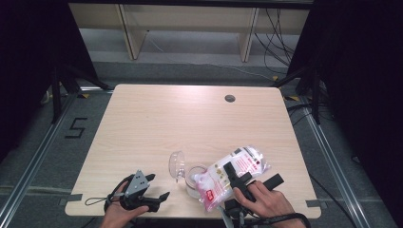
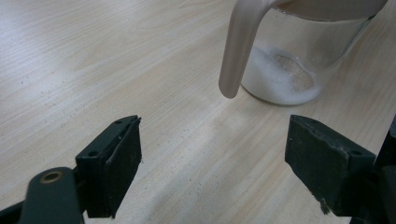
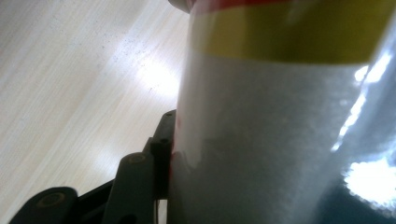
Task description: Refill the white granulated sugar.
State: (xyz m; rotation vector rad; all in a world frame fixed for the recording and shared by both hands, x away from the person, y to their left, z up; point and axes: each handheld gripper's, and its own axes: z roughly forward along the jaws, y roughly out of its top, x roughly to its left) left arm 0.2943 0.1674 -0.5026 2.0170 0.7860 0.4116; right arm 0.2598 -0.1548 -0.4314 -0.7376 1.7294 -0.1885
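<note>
Right gripper (image 1: pixel 243 179), near table edge: jaws clamped on a clear plastic bag (image 1: pixel 231 175) of white granules with red print. In the right gripper view the left jaw presses flat against the bag's side; the bag fills the gap between the jaws and hides the far one. Bag lies tilted, its lower end over the jar mouth.

Left gripper (image 1: pixel 159 190), near edge, resting in the person's left hand (image 1: pixel 119 214): jaws wide apart, nothing between them, bare table (image 1: pixel 157 118) showing in the gap.

Just ahead of the left jaws, slightly toward the right one: glass jar (image 2: pixel 299 60), upright, a shallow layer of white granules in its bottom. Its hinged lid (image 1: pixel 177 164) stands open beside it.

Far beyond both: round cable hole (image 1: pixel 230 98) in the tabletop.
</note>
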